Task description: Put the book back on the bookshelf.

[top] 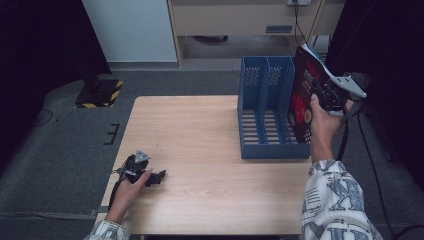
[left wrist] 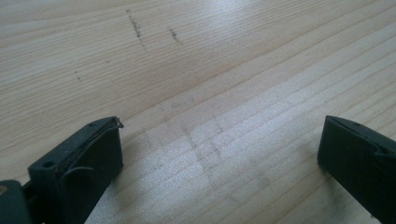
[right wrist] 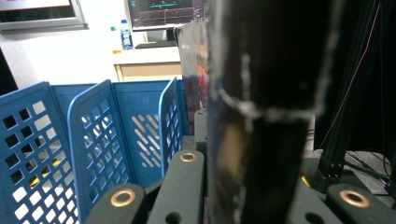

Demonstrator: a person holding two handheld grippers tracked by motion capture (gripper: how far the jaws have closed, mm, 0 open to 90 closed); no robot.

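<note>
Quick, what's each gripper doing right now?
Left gripper: open, empty, resting on the table.
Right gripper: shut on the book.

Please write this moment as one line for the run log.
right hand-held gripper: shut on book, upright at right end of blue file rack | left hand-held gripper: open, holding nothing, low over table

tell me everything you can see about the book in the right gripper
The book is thin, with a glossy black cover and red print; white page edges show at its top. It is held about upright, tilted slightly, in the air at the right end of the blue file rack. The right gripper clamps its right edge.
</note>
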